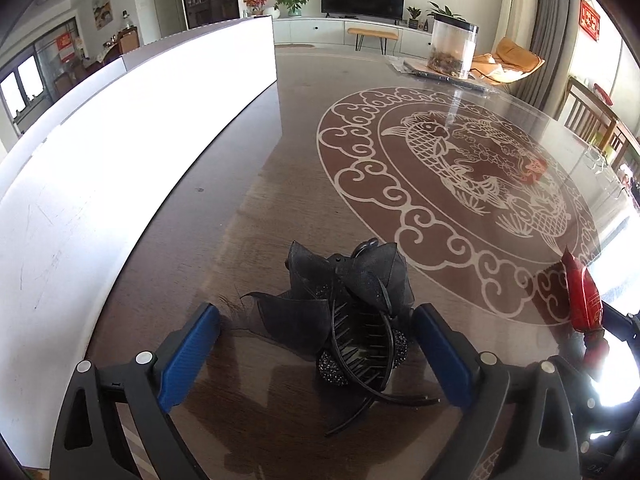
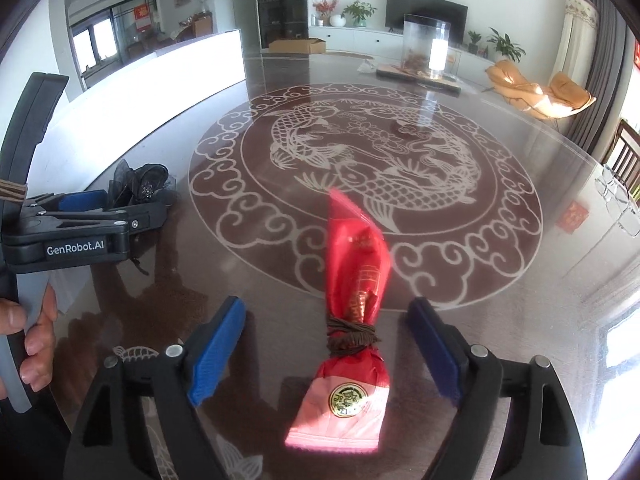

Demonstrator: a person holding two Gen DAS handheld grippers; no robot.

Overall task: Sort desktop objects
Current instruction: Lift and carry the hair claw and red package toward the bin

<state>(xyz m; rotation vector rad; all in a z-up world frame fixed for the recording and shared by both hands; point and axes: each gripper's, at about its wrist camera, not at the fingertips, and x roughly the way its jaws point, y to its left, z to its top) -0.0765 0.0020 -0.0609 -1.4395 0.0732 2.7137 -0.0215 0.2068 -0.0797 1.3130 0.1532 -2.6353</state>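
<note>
Left gripper (image 1: 318, 344) open, one black mesh-bow hair claw clip (image 1: 348, 320) on the glossy dark table (image 1: 240, 208) between its blue pads, untouched. Right gripper (image 2: 326, 354) open, one red cord-tied foil packet (image 2: 352, 320) lying between pads.

"GenRobot.AI" in white print on the black body of the left gripper (image 2: 132, 200), seen at the left of the right wrist view. Red packet (image 2: 354, 320) near the camera carries gold characters on its upper part and a round gold seal on the lower part, neither legible. Red wall hanging (image 1: 590, 20) far right and red poster (image 2: 142, 17) on the far left window have characters, too small to read.
</note>
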